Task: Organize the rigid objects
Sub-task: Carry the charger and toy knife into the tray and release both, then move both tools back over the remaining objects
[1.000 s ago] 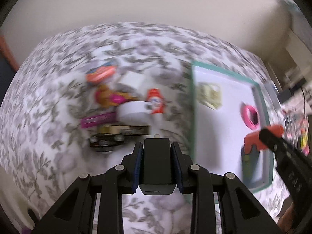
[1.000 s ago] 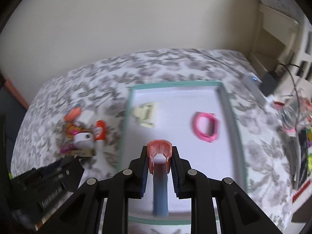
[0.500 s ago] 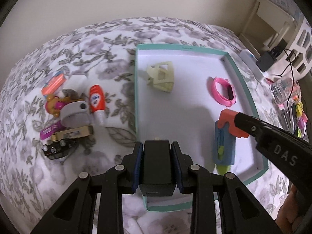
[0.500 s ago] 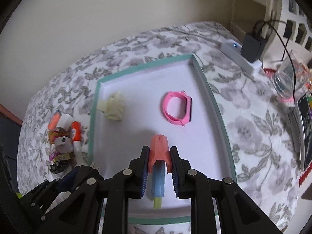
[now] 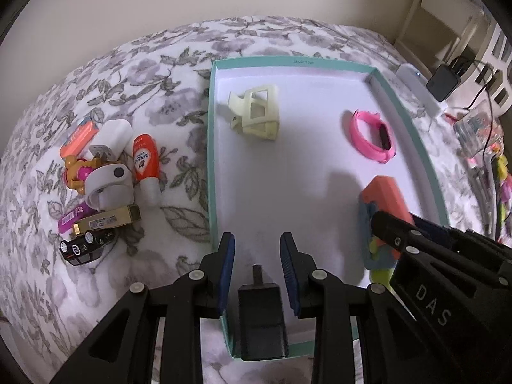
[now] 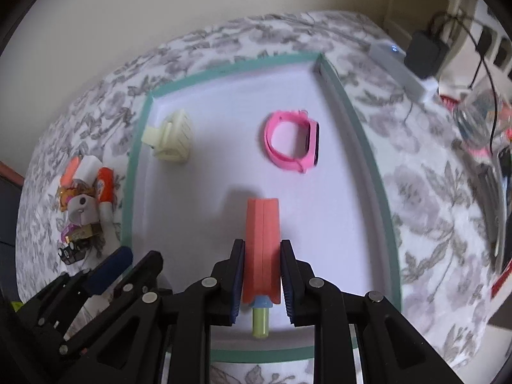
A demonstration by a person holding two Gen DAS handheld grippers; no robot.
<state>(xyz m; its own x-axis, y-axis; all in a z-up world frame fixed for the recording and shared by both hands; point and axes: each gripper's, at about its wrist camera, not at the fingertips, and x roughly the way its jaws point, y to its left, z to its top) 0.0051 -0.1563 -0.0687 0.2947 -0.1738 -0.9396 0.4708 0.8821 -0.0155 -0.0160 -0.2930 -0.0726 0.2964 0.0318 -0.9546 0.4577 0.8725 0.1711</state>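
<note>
The teal-rimmed tray [image 5: 209, 160] is collecting sorted pieces: the right gripper [image 6: 262, 275] pinches a coral-capped toy [image 6: 262, 243] low over it, while the left gripper [image 5: 257, 272], jaws spread, seemingly just released the black charger [image 5: 262, 316] there.

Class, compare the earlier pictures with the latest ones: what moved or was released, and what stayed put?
The left gripper let go of the black charger, now lying in the teal tray. The right gripper lowered its orange toy toward the tray floor. The pink band and cream clip stayed.
</note>
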